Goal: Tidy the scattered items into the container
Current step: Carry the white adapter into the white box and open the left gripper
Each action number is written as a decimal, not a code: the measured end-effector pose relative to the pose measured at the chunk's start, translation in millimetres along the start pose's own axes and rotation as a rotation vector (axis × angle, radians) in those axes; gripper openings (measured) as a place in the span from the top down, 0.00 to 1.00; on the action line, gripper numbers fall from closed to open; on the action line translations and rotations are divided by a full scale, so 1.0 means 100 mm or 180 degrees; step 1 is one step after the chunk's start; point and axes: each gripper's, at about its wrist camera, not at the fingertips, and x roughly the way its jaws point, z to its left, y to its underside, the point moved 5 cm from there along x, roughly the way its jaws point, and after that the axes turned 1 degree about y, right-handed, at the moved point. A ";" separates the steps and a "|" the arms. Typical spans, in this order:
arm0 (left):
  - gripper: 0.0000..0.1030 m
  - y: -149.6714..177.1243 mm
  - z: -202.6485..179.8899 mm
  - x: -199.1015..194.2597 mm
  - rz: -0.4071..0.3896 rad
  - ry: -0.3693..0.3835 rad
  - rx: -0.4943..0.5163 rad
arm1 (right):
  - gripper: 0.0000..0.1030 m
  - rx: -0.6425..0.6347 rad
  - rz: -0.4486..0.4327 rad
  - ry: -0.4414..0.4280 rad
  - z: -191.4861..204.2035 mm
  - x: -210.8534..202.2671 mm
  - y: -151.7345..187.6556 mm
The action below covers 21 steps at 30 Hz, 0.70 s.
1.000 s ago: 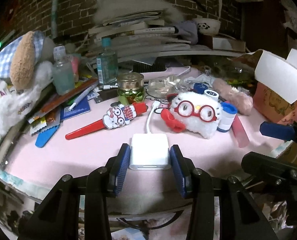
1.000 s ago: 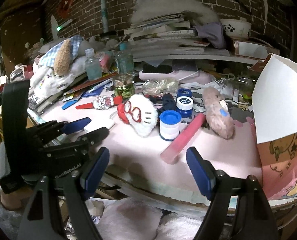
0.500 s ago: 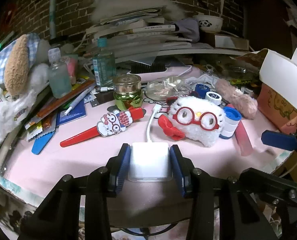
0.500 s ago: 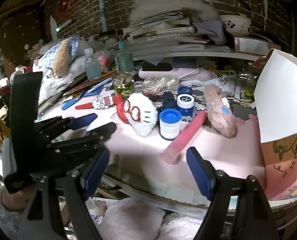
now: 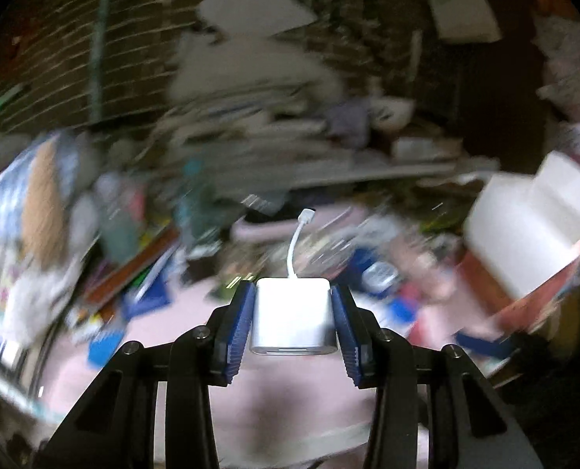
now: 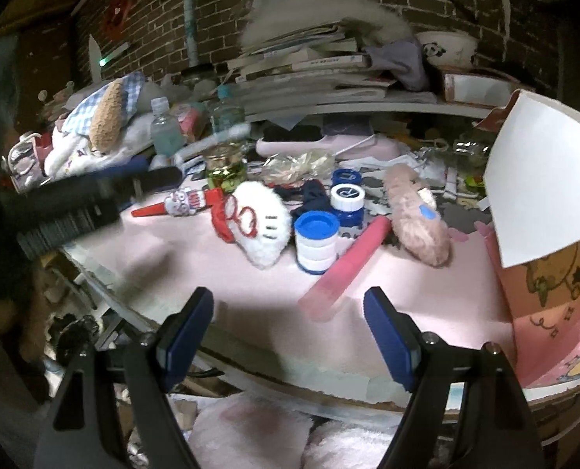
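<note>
My left gripper [image 5: 293, 293] is shut on a white adapter [image 5: 293, 316], held in the air above the pink mat [image 5: 297, 398]. Its short cable [image 5: 294, 246] sticks up, ending in a free plug. The rest of the left wrist view is motion-blurred. The container, a pink cartoon box with a white flap [image 6: 543, 179], stands at the right, also blurred as the box [image 5: 524, 234]. My right gripper [image 6: 290, 305] hovers open at the table's front edge. The pink tube [image 6: 348, 265] ends between its fingers without touching them.
On the mat lie a white plush with red glasses [image 6: 262, 222], a blue-and-white stacked case [image 6: 315, 242], a fuzzy pink pouch [image 6: 414, 215], a red Santa pen [image 6: 180, 203] and a green jar [image 6: 225, 170]. Books and bottles crowd the back. The left gripper's blurred arm [image 6: 94, 191] crosses the left side.
The left gripper has risen with the adapter, lifting it off the mat so the cable plug hangs free. The right gripper has stayed put.
</note>
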 end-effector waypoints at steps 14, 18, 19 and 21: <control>0.65 -0.97 -1.89 0.59 0.1023 0.1736 0.0963 | 0.25 0.0278 0.0002 0.0450 -0.29 0.00 0.09; 0.65 -0.92 -2.16 0.81 0.1354 0.1638 0.1151 | 0.25 0.0369 0.0006 0.0529 -0.39 -0.01 0.11; 0.65 -0.90 -2.21 0.88 0.1437 0.1598 0.1190 | 0.25 0.0388 0.0007 0.0513 -0.41 -0.02 0.11; 0.65 -0.84 -2.29 0.98 0.1616 0.1580 0.1244 | 0.25 0.0432 0.0003 0.0490 -0.43 -0.02 0.11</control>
